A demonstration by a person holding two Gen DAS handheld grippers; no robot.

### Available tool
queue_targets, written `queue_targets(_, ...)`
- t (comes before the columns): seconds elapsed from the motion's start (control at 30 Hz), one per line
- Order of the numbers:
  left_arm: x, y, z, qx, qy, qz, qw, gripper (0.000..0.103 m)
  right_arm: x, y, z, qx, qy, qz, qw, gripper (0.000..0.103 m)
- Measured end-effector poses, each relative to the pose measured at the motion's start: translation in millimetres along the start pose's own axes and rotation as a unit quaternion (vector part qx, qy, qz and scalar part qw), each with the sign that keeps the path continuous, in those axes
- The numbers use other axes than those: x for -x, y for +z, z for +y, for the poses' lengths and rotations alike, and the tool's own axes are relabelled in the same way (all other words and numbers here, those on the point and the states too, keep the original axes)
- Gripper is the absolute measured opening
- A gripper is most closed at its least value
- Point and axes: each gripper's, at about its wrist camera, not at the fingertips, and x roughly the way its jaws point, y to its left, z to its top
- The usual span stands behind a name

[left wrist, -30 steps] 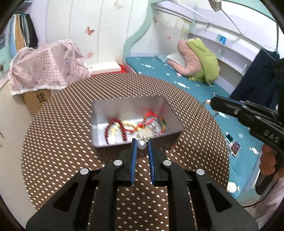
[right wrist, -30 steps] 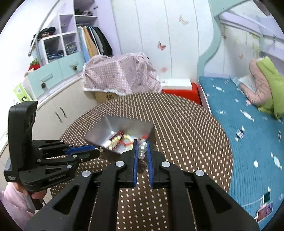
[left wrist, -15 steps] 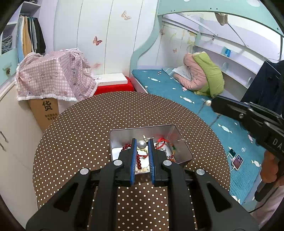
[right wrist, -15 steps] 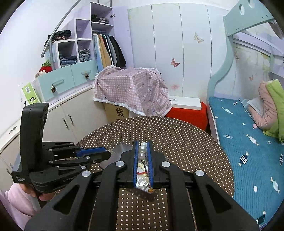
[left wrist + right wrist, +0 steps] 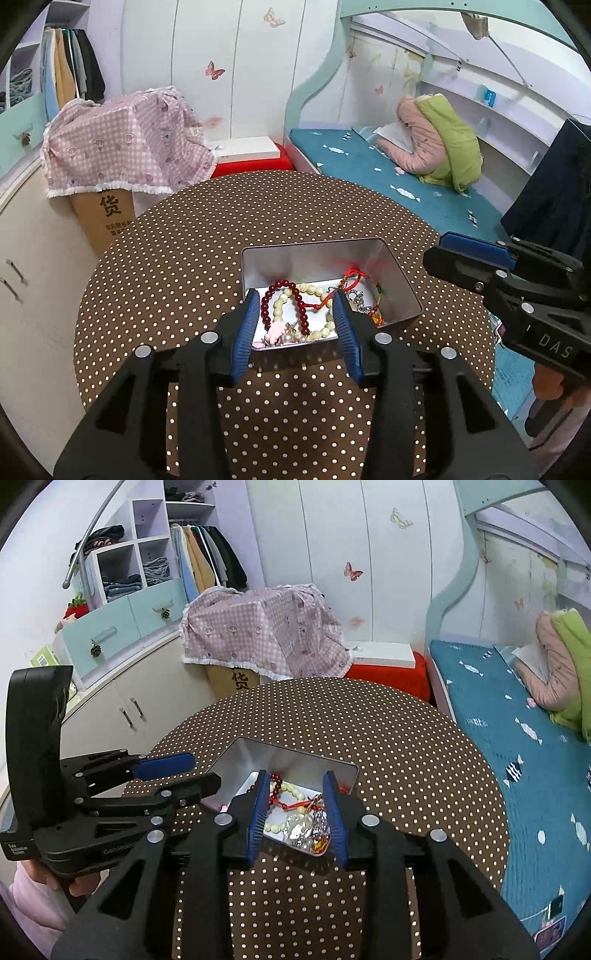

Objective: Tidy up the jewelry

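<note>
both tools just opening over rectangular silver metal tin on brown dotted surface. left tool and right tool part-open, empty. beaded bracelets lie in tin. drop step seems finished; next move: retreat without snagging strings.

Both tools opened; pearl strand apparently dropped into tin.
</note>
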Motion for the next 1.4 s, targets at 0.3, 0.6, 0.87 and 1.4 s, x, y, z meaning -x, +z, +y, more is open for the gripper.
queue_targets(0.3, 42, -6, -16, -0.001, 0.038, -0.039, 0.9985, 0.059, 35, 0, 9, 0.001, -0.027, -0.041, 0.999, 0.055)
queue_targets(0.6, 106, -2, -37, -0.003, 0.074, -0.113, 0.9908, 0.072, 87, 4, 25, 0.000, -0.081, -0.108, 0.991, 0.079)
queue_targets(0.87, 144, -3, -47, -0.003, 0.102, -0.159, 0.9820, 0.080, 117, 2, 32, -0.005, -0.111, -0.151, 0.982, 0.091)
queue_targets(1.4, 165, -3, -45, 0.002, 0.119, -0.181, 0.9763, 0.087, 128, -1, 43, 0.003, -0.125, -0.174, 0.977, 0.094)
